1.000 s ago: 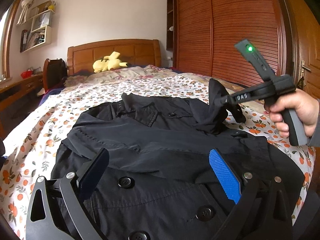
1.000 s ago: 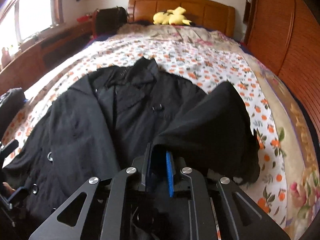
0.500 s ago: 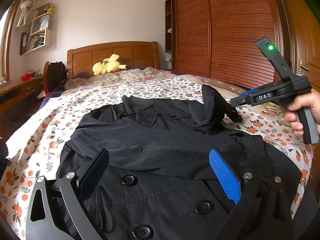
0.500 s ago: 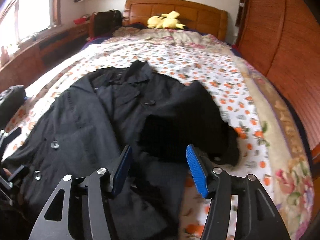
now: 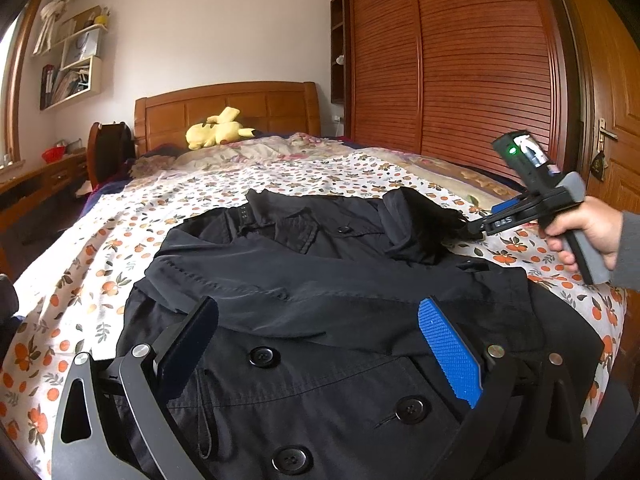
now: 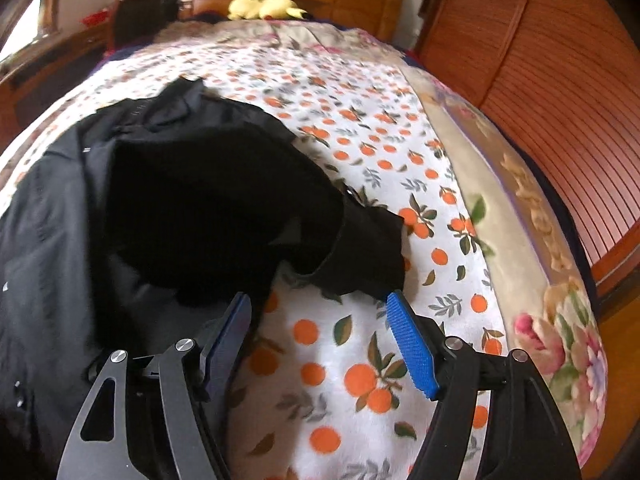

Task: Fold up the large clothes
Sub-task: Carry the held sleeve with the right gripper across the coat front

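Black coat [image 5: 320,304] lay spread front-up on the bed [image 5: 132,224], collar toward the headboard [image 5: 224,108] at 12 o'clock, buttons showing along the near front. One sleeve [image 6: 224,208] was folded across the chest, its cuff end spilling onto the orange-print sheet [image 6: 352,364] at about 3 o'clock of the coat.

Left gripper [image 5: 320,340] hovered over the coat's lower front, jaws wide apart, nothing pinched between them; cloth lay beneath only.

Right gripper [image 6: 320,340], seen from the left wrist view at 3 o'clock in a person's hand [image 5: 584,232], pointed down at the sleeve end. Its jaws were opening. The cuff sat just ahead of the fingertips; bare sheet showed between the pads, and they pressed on nothing.

Yellow plush toy [image 5: 218,130] sat by the headboard. Wooden wardrobe [image 5: 460,68] stood along the bed's far side at 2 o'clock.
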`<state>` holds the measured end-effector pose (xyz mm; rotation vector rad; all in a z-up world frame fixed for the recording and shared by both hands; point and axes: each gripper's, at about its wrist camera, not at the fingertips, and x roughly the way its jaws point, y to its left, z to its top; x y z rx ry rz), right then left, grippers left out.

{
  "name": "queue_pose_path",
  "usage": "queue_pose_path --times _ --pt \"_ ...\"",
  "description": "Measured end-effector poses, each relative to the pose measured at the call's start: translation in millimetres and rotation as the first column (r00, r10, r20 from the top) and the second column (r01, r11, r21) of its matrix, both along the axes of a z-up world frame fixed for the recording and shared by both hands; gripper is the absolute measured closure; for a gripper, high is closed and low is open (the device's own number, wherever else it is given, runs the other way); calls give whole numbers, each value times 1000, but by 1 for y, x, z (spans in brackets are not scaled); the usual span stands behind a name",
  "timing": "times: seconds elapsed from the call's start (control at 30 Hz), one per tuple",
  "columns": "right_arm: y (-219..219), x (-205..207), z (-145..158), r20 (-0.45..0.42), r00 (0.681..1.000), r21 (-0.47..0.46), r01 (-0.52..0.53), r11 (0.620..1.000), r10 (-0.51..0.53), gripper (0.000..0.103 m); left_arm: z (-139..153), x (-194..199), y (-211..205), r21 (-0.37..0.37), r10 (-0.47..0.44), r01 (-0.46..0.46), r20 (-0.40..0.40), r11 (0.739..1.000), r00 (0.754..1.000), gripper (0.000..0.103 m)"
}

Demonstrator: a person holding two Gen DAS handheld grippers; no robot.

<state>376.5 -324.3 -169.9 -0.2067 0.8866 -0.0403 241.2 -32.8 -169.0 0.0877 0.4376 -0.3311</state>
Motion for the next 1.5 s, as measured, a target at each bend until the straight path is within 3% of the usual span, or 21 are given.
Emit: queue_pose_path --times 0.4,0.47,0.53,0.63,0.73,0.93,1.17,1.5 --pt "-11 45 -34 -67 995 -37 68 997 -70 36 3 1 10 -17 5 -5 -9 1000 1000 2" --pt "-12 49 -37 -71 994 -45 75 996 -78 47 5 0 11 -21 4 -5 -8 1000 1000 2" --pt "-13 52 -40 -83 994 -35 65 997 -68 73 6 -1 12 -21 4 -4 -4 1000 1000 2" --pt "-9 51 -35 -51 997 -58 61 996 -64 86 7 -2 12 -19 6 -6 0 1000 1000 2" --pt "-7 44 -15 32 996 -47 80 996 -79 92 7 -2 14 -18 9 -9 -1 1000 1000 2" --pt "20 17 40 203 979 -11 -7 1000 9 94 8 -5 15 -13 12 -12 1 1000 1000 2" --pt "80 -18 97 344 926 14 -172 985 157 93 10 -6 20 -15 26 -25 9 1000 1000 2" --pt "144 -52 101 356 878 59 -362 930 319 91 16 -9 34 -23 53 -52 23 998 998 2"
